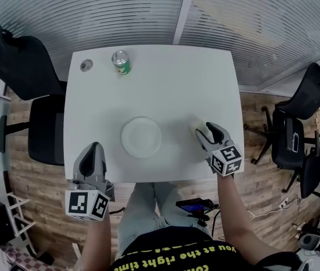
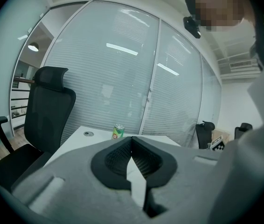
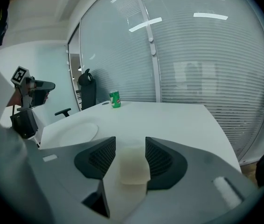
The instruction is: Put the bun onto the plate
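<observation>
Pale bun (image 3: 134,164), wht plate (image 1: 141,136), grn can (image 1: 121,61)

White table (image 1: 165,83), roughly square with rounded corners, seen from above. 4 items sit on its top.

1: a round white plate (image 1: 141,136), near the front edge and slightly left of centre.
2: a pale bun (image 1: 197,126), right of the plate and apart from it, resting on the bare tabletop.
3: a green can (image 1: 121,61), upright near the far edge.
4: a small round grey grommet (image 1: 86,65), set into the far left corner, just left of the can.
</observation>
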`<state>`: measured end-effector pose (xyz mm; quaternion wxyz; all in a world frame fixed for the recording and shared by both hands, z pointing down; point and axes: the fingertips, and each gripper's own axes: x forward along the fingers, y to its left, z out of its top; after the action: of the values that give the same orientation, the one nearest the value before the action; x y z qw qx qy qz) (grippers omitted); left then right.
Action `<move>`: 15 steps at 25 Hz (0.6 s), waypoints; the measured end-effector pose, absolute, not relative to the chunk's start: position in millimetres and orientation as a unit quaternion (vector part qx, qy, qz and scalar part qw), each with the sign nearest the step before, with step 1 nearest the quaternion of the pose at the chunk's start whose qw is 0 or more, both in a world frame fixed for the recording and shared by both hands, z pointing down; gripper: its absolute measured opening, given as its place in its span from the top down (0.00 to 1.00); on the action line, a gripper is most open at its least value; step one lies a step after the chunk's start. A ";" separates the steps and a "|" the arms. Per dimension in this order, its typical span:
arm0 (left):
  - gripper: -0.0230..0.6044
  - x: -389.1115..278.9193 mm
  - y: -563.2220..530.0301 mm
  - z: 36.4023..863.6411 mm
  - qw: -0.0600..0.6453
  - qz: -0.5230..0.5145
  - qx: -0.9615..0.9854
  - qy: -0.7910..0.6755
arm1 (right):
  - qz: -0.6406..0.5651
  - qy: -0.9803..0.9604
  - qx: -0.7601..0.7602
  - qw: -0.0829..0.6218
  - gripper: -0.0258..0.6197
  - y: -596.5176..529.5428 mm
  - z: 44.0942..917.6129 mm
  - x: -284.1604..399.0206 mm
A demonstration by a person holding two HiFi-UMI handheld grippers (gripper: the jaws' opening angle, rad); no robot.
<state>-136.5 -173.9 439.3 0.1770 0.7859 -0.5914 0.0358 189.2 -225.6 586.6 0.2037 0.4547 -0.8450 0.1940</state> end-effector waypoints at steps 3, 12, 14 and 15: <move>0.96 -136.2 -174.3 440.8 0.179 0.036 0.786 -0.591 | 0.197 -0.842 0.454 0.215 0.59 -225.4 594.1 189.1; 0.96 -137.0 -175.0 446.5 0.184 0.035 0.784 -0.592 | 0.201 -0.832 0.455 0.246 0.45 -228.7 615.0 186.9; 0.96 -136.9 -174.7 447.0 0.184 0.036 0.784 -0.592 | 0.208 -0.831 0.449 0.253 0.38 -228.8 621.9 186.2; 0.96 -136.9 -174.8 447.1 0.185 0.036 0.784 -0.592 | 0.210 -0.830 0.448 0.257 0.37 -229.0 625.1 186.4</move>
<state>-136.9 -174.8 447.1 0.1845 0.7837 -0.5920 0.0357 186.4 -229.0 625.1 0.2570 0.4480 -0.8301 0.2103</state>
